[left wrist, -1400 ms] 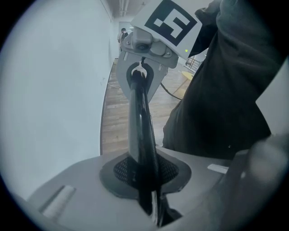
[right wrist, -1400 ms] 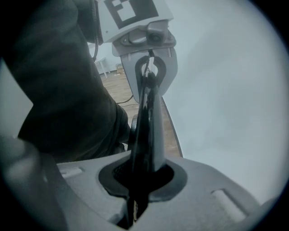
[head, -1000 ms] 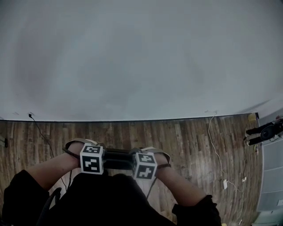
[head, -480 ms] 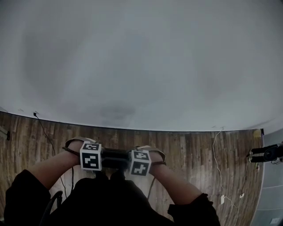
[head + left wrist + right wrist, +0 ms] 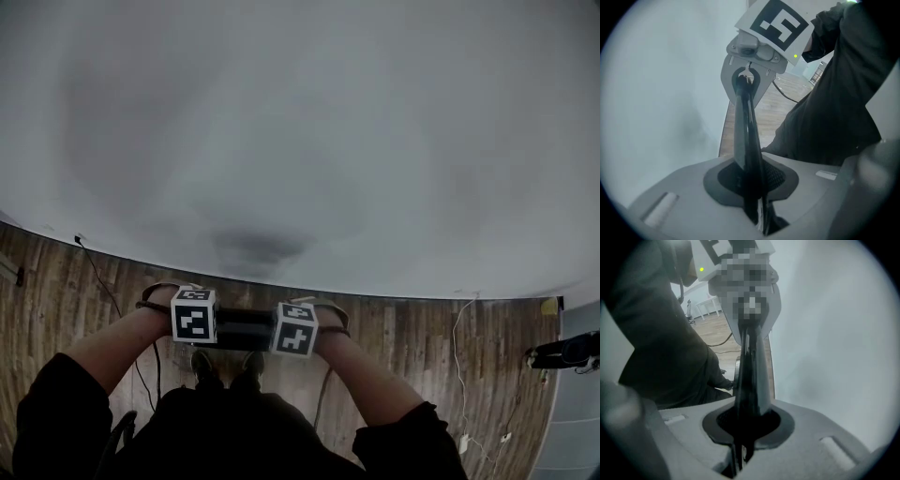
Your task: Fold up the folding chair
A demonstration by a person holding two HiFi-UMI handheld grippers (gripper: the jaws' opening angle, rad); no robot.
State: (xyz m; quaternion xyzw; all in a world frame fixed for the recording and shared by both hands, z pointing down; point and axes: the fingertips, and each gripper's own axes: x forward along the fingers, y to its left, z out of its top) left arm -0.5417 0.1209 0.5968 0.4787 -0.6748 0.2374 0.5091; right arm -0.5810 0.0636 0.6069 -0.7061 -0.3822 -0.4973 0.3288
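Left gripper (image 5: 752, 206) and right gripper (image 5: 740, 446) are both clamped on the folding chair's thin dark bar (image 5: 246, 330), held at waist height near the white wall (image 5: 300, 141), so imo one swing could bump the wall or twist the bar loose.

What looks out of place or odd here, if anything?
Nothing looks damaged or spilled. The left tool and the right tool both clamp one dark bar, close together. Lying loose on the floor are a dark cable at left and a white cable at right.
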